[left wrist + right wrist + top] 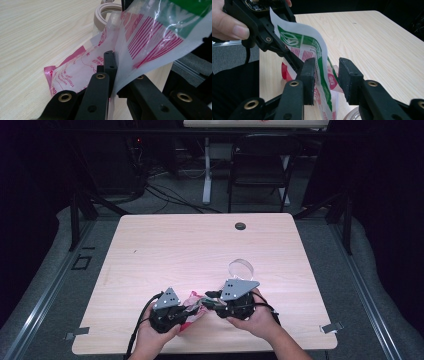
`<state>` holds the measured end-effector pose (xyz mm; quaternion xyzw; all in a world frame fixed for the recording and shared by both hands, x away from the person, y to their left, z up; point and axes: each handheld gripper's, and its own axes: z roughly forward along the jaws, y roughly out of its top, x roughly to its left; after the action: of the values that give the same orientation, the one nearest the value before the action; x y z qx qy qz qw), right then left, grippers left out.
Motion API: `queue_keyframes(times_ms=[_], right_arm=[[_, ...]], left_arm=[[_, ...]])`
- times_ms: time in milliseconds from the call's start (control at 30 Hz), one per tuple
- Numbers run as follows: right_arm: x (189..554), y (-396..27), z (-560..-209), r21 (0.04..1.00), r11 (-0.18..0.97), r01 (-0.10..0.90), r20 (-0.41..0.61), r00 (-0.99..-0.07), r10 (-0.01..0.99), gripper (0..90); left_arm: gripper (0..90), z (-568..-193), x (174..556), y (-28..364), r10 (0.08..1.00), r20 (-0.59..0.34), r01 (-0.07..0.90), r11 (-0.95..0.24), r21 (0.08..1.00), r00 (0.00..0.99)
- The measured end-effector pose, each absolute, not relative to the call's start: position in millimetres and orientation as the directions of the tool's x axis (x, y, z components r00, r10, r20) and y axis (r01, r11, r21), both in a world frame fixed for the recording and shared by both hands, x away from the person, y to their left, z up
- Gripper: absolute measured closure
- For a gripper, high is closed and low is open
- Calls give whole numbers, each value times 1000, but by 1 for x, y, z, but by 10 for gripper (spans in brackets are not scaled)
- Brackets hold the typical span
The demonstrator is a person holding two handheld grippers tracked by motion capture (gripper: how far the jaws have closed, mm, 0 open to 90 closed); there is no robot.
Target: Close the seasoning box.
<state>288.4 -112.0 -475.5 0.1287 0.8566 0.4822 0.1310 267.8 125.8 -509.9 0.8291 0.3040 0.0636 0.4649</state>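
A lab recording bay: black curtains (30, 180), floor cables (165, 195), lone wooden table (200, 240)

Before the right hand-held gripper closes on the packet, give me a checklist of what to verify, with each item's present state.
1. Left hand-held gripper clamped on the packet: ok.
2. Packet edge between the right hand-held gripper jaws: ok.
3. Right pads pressing the packet: not ok, a gap shows at one pad.
4. Packet lifted off the table: cannot tell.
5. Clear cup apart from both hands: ok.
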Motion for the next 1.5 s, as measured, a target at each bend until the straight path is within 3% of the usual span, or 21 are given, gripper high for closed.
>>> queue_keyframes(times_ms=[433,700,767,900,1067,1400,1500], right_arm=[[288,-110,-478,843,530,95,-92,-944,316,884],[289,-110,-478,844,520,129,-60,-942,331,900],[289,-110,-477,846,513,142,-47,-940,338,900],[289,-109,-477,849,506,150,-41,-937,347,900],[288,-107,-476,856,494,152,-34,-937,349,900],[287,-104,-475,865,480,144,-33,-939,343,900],[286,-103,-474,869,474,139,-35,-940,340,900]], left_arm=[[881,-511,268,126,563,-187,449,-372,813,805],[827,-510,267,127,567,-165,431,-376,820,807],[799,-509,266,127,572,-161,431,-375,821,804],[661,-510,267,127,582,-163,446,-385,808,797],[551,-518,256,136,628,-101,441,-415,795,772],[436,-540,249,141,656,-68,420,-397,816,752],[366,-543,249,136,666,-73,432,-393,812,742]])
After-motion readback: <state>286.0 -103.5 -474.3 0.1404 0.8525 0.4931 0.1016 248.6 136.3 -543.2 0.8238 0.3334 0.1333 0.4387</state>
